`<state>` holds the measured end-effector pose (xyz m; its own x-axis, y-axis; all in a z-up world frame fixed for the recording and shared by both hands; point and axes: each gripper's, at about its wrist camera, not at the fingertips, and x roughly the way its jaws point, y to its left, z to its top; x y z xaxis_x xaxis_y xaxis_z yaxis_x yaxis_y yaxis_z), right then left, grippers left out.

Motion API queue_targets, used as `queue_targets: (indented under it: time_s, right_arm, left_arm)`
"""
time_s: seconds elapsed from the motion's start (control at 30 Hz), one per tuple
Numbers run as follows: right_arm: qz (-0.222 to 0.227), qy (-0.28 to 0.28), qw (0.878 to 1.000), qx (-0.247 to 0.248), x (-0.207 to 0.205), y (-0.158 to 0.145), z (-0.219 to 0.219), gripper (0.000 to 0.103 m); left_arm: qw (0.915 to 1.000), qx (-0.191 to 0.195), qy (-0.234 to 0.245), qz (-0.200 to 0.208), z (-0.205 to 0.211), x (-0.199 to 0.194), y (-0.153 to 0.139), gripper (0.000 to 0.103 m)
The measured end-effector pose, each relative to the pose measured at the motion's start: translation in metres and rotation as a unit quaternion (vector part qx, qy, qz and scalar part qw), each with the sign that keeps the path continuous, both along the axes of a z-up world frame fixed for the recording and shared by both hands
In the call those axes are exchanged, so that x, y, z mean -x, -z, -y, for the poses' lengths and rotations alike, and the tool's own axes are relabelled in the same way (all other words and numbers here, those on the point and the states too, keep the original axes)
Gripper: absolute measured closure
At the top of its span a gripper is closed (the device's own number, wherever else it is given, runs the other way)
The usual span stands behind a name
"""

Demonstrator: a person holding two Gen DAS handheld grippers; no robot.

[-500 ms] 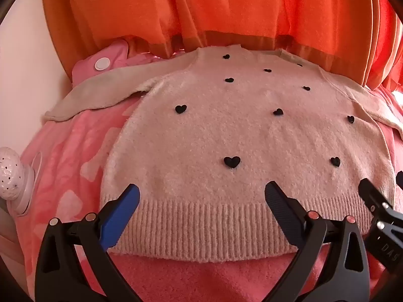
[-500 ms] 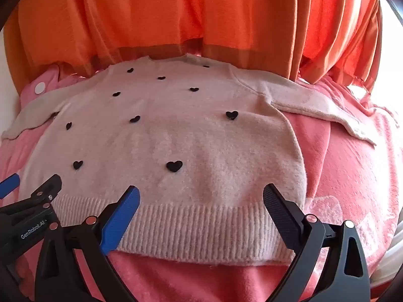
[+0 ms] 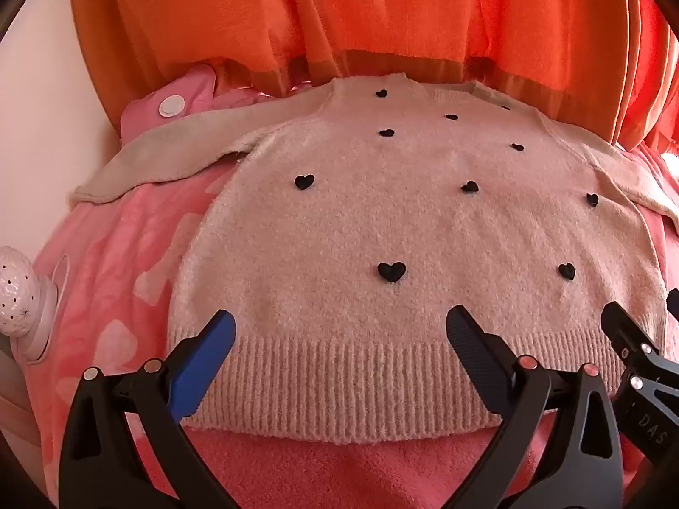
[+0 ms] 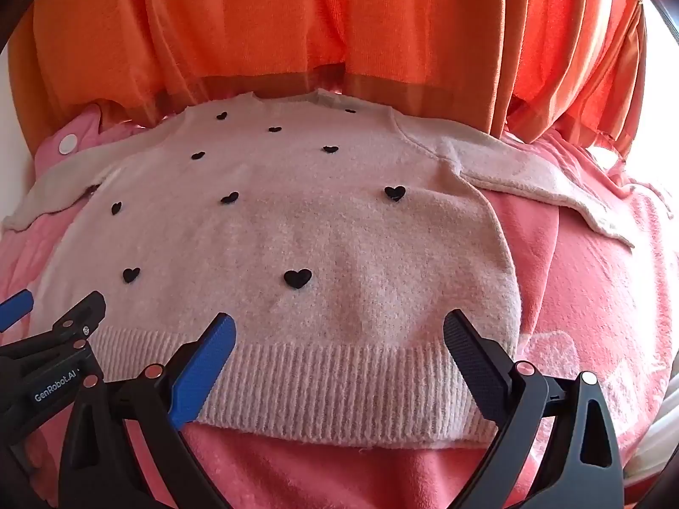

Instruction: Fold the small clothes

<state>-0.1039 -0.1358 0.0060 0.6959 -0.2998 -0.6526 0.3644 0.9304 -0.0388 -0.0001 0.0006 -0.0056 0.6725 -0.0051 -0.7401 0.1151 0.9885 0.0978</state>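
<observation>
Pale pink knit sweater with black hearts point(image 3: 407, 229) flat, ribbed hem point(image 3: 339, 381) lower frame, crosswise under my released left fingers point(image 3: 339, 339) and right fingers point(image 4: 339, 337).

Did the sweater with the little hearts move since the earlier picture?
No. The sweater lies in the same spot: its ribbed hem sits the same way on the pink blanket, and its collar meets the orange curtain as before.

White lettering "GenRobot.AI" stands on the black body of the left gripper point(image 4: 12, 309) (right wrist view, lower left). The letters "DAS" stand on the right gripper point(image 3: 636, 309) body at the left wrist view's right edge.
</observation>
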Motion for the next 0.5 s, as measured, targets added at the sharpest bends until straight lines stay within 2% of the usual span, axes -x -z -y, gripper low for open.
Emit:
queue_targets:
  time_s: [0.5]
  right_arm:
    - [0.002, 0.002, 1.0, 0.0, 0.0006, 0.0022, 0.0032, 0.006]
  left_arm:
    - [1.0, 0.0, -0.002, -0.005, -0.002, -0.0043, 0.0014, 0.006]
